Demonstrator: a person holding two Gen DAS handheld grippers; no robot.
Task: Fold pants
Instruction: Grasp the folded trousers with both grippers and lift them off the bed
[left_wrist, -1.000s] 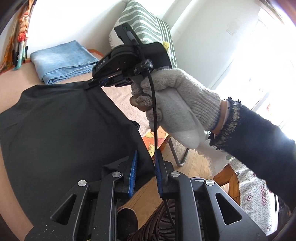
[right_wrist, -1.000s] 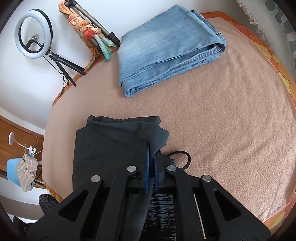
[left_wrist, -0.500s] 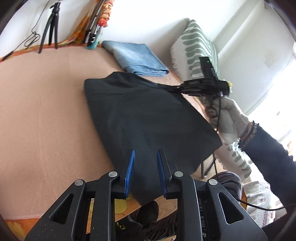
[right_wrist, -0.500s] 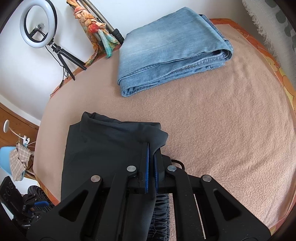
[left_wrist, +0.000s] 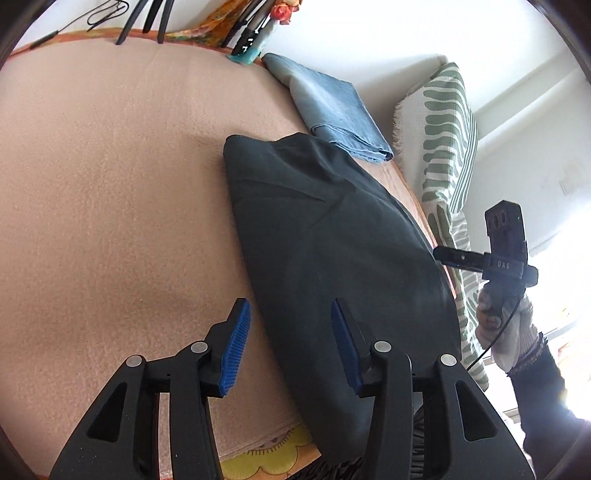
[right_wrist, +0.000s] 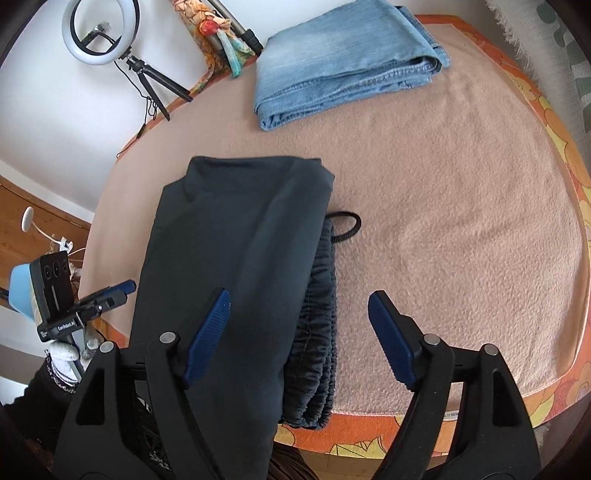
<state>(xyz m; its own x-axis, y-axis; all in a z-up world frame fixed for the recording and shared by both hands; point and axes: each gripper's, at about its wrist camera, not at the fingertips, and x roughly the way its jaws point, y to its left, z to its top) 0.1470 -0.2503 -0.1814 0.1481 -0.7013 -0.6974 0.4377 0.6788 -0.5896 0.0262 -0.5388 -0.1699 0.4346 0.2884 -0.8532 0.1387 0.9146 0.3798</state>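
Landmark: folded dark charcoal fabric pants (right_wrist: 236, 258), lying on the peach fleece blanket (right_wrist: 461, 221) that covers the table.
Pants, detail: gathered elastic waistband (right_wrist: 321, 332) shows at the near edge under the top layer; a black drawstring loop (right_wrist: 347, 225) pokes out on the blanket beside it.
Left gripper (left_wrist: 288, 343): blue-padded jaws opening, released; they straddle the pants' edge without pressing it.
Right gripper (right_wrist: 299, 336): jaws opening wide, released; pants and waistband lie below the gap, ungripped.
Folded light-blue denim jeans (right_wrist: 343, 62): beyond the pants, well apart, at the far blanket edge.
White ring light on a tripod (right_wrist: 101, 31): beyond the pants, past the blanket.
Green-striped white cushion (left_wrist: 443, 147): beside the jeans.
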